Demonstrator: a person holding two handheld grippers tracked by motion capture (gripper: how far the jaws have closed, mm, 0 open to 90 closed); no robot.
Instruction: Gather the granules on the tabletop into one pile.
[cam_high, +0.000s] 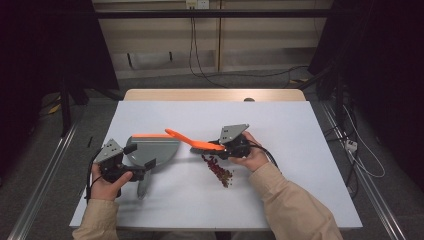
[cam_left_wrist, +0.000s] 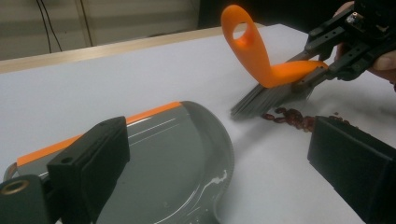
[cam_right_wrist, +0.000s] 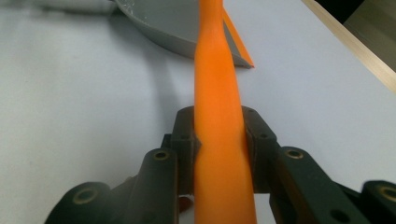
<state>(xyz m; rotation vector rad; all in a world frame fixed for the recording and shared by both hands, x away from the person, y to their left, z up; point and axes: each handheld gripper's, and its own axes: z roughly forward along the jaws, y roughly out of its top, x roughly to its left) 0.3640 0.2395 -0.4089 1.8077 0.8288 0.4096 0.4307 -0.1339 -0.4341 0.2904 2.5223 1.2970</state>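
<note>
Right tool (cam_high: 226, 148): closed on the orange hand brush (cam_high: 192, 140); in the right gripper view its two black jaws press against either side of the brush's orange body (cam_right_wrist: 219, 140).
Hand brush: handle with its loop end rising up and away toward the dustpan; grey bristles (cam_left_wrist: 271, 99) angled down to the worktop, their tips at the near end of the red bits.
Red bits (cam_high: 218, 170): small dark-red pieces in a loose streak on the white worktop (cam_high: 280, 130), just below the right tool, apart from the dustpan.
Dustpan (cam_high: 152, 148): grey with an orange strip along its edge, lying flat on the worktop, left of the brush.
Left tool (cam_high: 142, 169): jaws spread apart, one on either side of the dustpan's handle (cam_high: 144, 184); whether they touch it cannot be told.
Hands: left hand (cam_high: 106, 186) and right hand (cam_high: 254, 159) each hold a tool, sleeves beige.
</note>
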